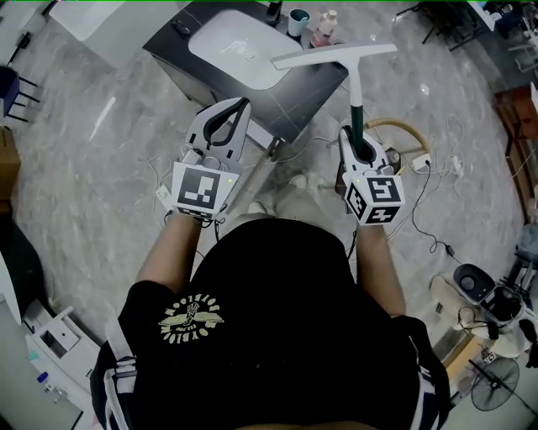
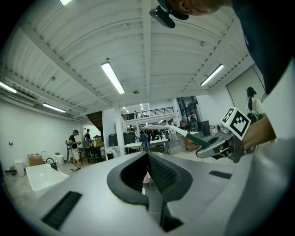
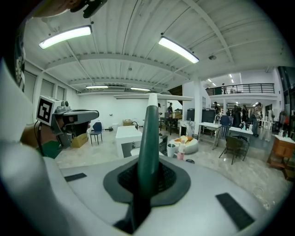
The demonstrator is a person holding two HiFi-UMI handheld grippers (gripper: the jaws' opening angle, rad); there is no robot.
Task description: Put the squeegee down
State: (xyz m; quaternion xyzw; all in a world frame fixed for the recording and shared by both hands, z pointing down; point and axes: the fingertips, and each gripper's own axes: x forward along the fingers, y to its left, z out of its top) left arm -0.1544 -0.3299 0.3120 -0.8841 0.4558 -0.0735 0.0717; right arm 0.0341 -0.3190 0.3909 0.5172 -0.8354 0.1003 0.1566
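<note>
The squeegee [image 1: 356, 99] has a dark green handle and a white blade [image 1: 332, 57] that juts out over the corner of the dark counter. My right gripper [image 1: 358, 144] is shut on the green handle, which stands up between its pads in the right gripper view as squeegee [image 3: 148, 138] in gripper [image 3: 147, 179]. My left gripper [image 1: 232, 116] hangs level to the left of it, shut with nothing in it. In the left gripper view, the left gripper [image 2: 148, 174] shows its pads together, with the squeegee [image 2: 184, 133] and the right gripper [image 2: 216, 146] off to the right.
A dark counter [image 1: 189, 63] with a white sink basin [image 1: 239, 46] stands ahead; a cup [image 1: 298, 21] and a bottle [image 1: 324, 28] sit at its far edge. Cables and a hose coil [image 1: 403, 130] lie on the marble floor at right, a fan [image 1: 496, 386] at lower right.
</note>
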